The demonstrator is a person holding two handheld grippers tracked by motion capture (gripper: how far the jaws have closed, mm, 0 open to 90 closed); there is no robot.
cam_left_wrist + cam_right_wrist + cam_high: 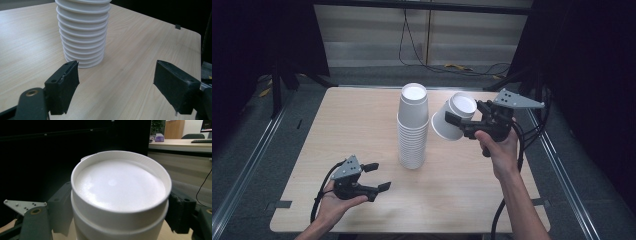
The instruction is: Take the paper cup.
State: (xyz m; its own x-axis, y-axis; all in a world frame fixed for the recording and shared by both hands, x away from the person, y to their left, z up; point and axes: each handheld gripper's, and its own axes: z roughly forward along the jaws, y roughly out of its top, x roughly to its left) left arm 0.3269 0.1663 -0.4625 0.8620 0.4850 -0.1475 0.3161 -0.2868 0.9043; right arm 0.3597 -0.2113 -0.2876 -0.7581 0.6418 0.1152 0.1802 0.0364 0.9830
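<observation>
Down at the near left of the pale wooden table (362, 120), the left gripper (377, 176) sits low in the person's hand with its jaws wide apart, nothing between them. Middle of the table there's a tall stack of white paper cups (413, 127) standing upside down. Just right of it, the right gripper (453, 121) is up in the air, clamped on what looks like two nested white paper cups (453, 116), tilted, bases pointing up and toward the person.

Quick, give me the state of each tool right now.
Left tool: open, empty, low over the table.
Right tool: shut on a paper cup, held tilted beside the cup stack.
</observation>
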